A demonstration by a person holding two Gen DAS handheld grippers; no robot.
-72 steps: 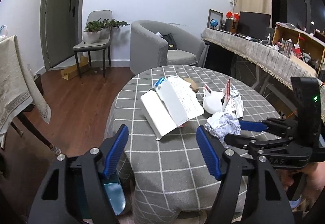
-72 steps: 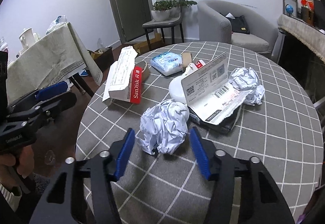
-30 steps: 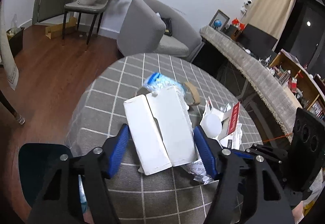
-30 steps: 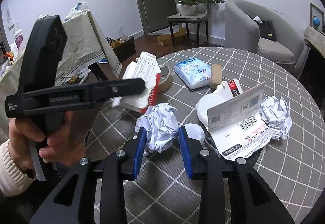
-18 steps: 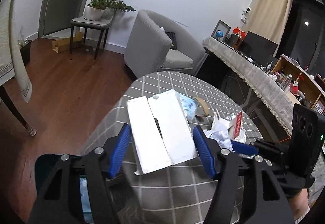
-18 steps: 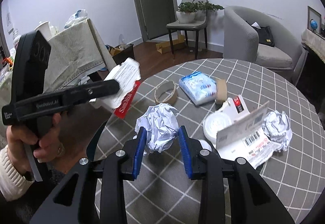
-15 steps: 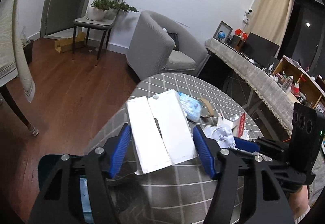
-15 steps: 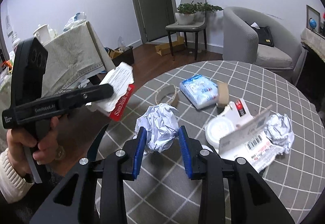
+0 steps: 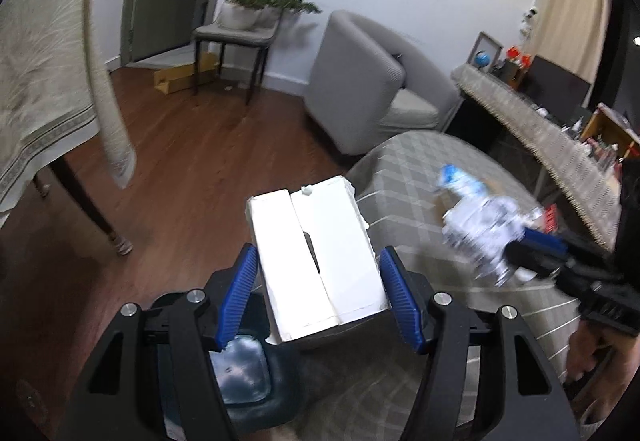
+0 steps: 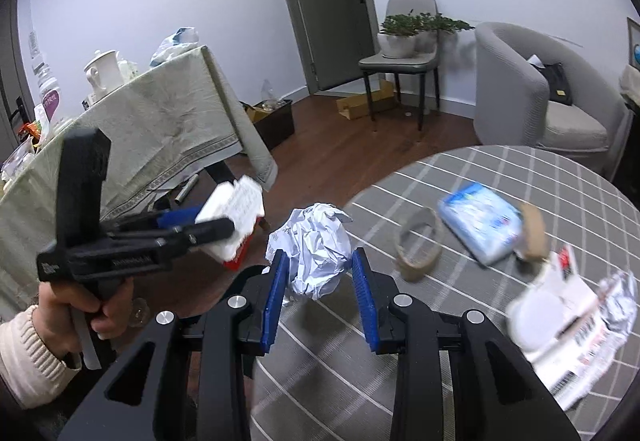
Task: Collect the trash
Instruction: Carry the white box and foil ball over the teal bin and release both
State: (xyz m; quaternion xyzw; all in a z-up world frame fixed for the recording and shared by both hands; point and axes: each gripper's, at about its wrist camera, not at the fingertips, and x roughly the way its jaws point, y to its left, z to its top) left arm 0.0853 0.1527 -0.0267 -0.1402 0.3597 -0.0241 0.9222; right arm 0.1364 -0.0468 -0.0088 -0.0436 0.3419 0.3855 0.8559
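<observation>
Two pieces of trash are held clear of the table, one in each tool. The white carton [image 9: 316, 253], a flattened cardboard box with a centre seam, torn edges and a red side panel seen from the right wrist view, sits between the blue ribbed pads of the left gripper [image 9: 318, 297]; the jaws stand about half open and both pads press on the carton's long edges. It hangs over a dark blue bin [image 9: 244, 369] with a glossy liner, which sits on the brown wood floor [image 9: 180, 161] just beside the table's edge.

The crumpled paper ball [image 10: 316, 249], white and heavily creased, is clamped between the pads of the right gripper [image 10: 320, 297], whose jaws are narrow. The ball is above the near rim of the round table, close beside the left gripper [image 10: 224, 229] and its carton.

The table [image 10: 500, 169] carries a grey cloth with a white grid. Left on it, well apart from both tools: a cardboard tape ring [image 10: 418, 245], a blue-and-white soft pack [image 10: 482, 223], a white round lid [image 10: 536, 313], a torn printed label sheet [image 10: 576, 345] and a second crumpled ball [image 10: 622, 297], all motion-blurred. A hand [image 10: 76, 305] in a cream knit cuff grips the left tool's handle.
</observation>
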